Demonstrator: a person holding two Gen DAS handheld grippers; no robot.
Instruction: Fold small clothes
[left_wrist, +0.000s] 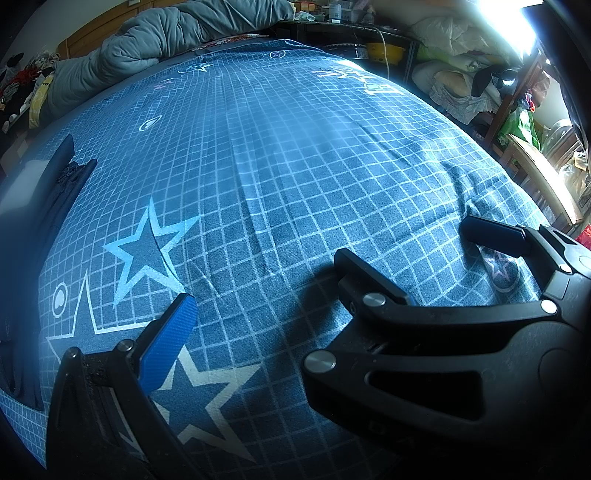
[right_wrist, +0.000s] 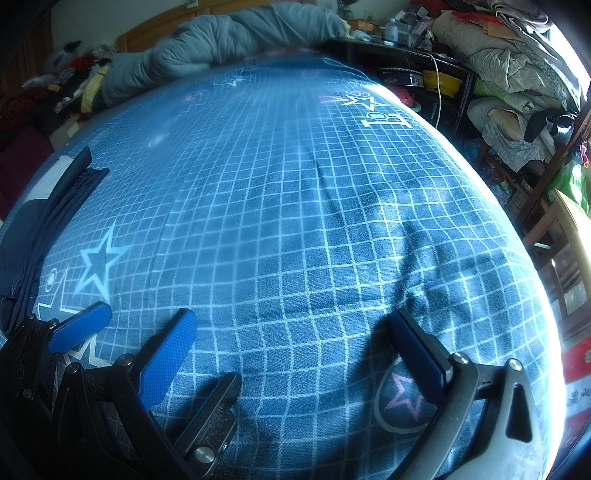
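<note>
Both tongs — left (right_wrist: 79, 332), right (right_wrist: 295, 352) — spread, empty, low over bed (right_wrist: 295, 206); navy garment (right_wrist: 33, 229) at left edge, likely stacked aside

Dark navy garment (right_wrist: 40, 218), rumpled, bed's left edge

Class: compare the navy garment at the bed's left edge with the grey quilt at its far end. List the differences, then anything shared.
1. The navy garment is dark with a white panel; the grey quilt is one pale colour.
2. The garment lies thin and fairly flat; the quilt is bunched into a thick, puffy roll.
3. The garment looks much smaller than the quilt.

Shared: both rest on the checked sheet, unheld.
</note>
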